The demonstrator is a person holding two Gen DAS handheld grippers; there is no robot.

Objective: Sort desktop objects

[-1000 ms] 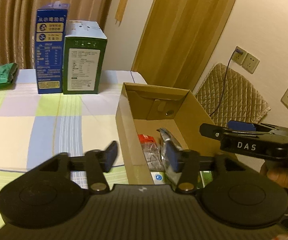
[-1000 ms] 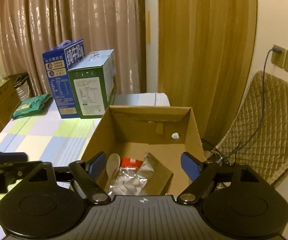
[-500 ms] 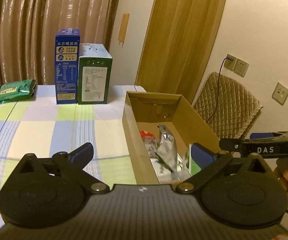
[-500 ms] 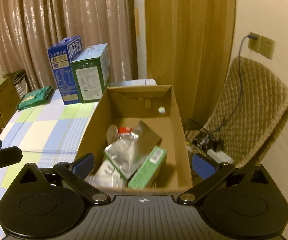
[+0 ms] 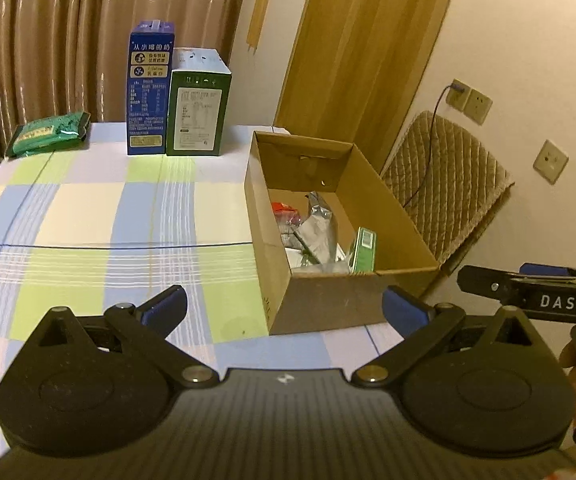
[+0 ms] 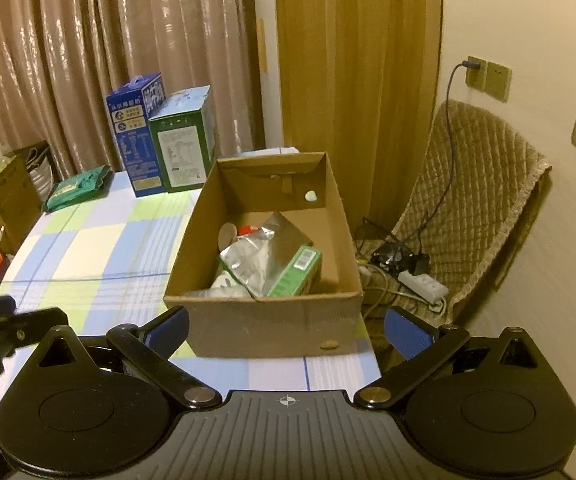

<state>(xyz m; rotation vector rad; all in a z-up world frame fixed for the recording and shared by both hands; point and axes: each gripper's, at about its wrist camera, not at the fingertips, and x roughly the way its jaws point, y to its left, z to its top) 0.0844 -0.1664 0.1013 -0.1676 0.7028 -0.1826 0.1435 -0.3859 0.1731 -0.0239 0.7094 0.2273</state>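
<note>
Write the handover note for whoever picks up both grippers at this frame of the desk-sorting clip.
Left gripper: open, empty, held short of the cardboard box.
Right gripper: open, empty, facing the box's near wall.
Done: a silver foil pouch, a green packet and a red-labelled item lie in the box.
Left, probably: the green bag, blue carton and green carton stand on the table.

The open cardboard box (image 6: 263, 320) in front of me sits at the right edge of my desk (image 5: 87, 216), flaps gone, top open. Inside it lie a crumpled silver foil pouch (image 6: 263, 256), a green carton (image 6: 298, 272) leaning on its side against the pouch, a red-topped packet (image 5: 285, 212) toward the back, and something white (image 6: 227, 280) underneath, partly hidden.
</note>
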